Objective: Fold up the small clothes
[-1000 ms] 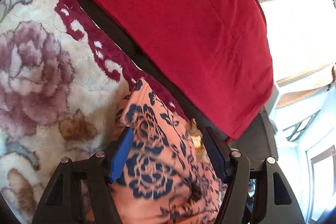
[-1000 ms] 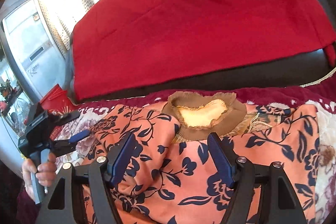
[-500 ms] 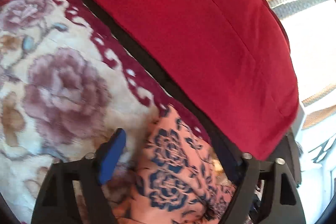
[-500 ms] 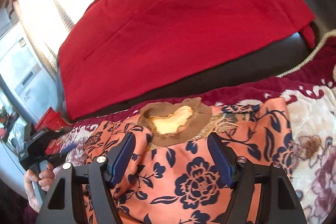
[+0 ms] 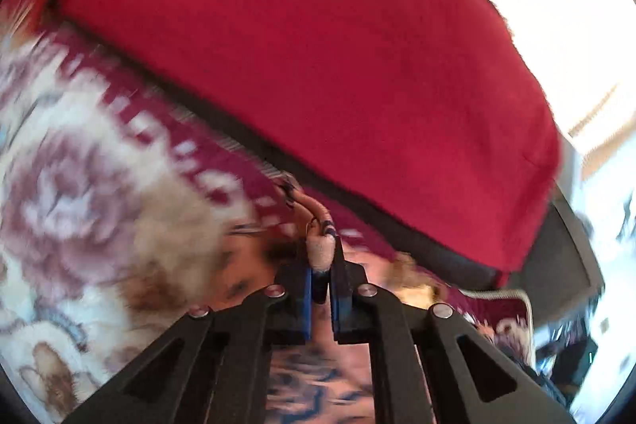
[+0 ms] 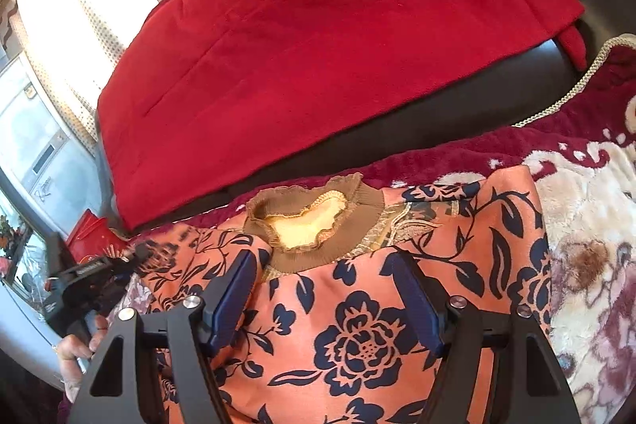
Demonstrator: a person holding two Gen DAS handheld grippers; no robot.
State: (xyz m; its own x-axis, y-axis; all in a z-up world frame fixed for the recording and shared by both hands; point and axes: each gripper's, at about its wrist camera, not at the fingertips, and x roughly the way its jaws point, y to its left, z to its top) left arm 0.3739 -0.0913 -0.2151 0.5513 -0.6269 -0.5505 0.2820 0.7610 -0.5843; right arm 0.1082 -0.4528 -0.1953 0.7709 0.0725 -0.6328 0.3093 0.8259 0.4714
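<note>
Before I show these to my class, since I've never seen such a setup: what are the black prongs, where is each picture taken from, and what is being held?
No robot here: a person holds a two-finger gripper in each hand, each with a camera looking along its fingers. The blurred picture is from the left gripper; its jaws are shut on a fold of the orange flowered top. The sharp picture is from the right gripper, jaws open above that top, which lies on a flowered blanket. The left gripper shows there too. Behind lies a red cloth.

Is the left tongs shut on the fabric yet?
Shut. The left tongs pinch a bunched edge of the orange floral top between nearly touching blue pads. The right tongs are open.
</note>
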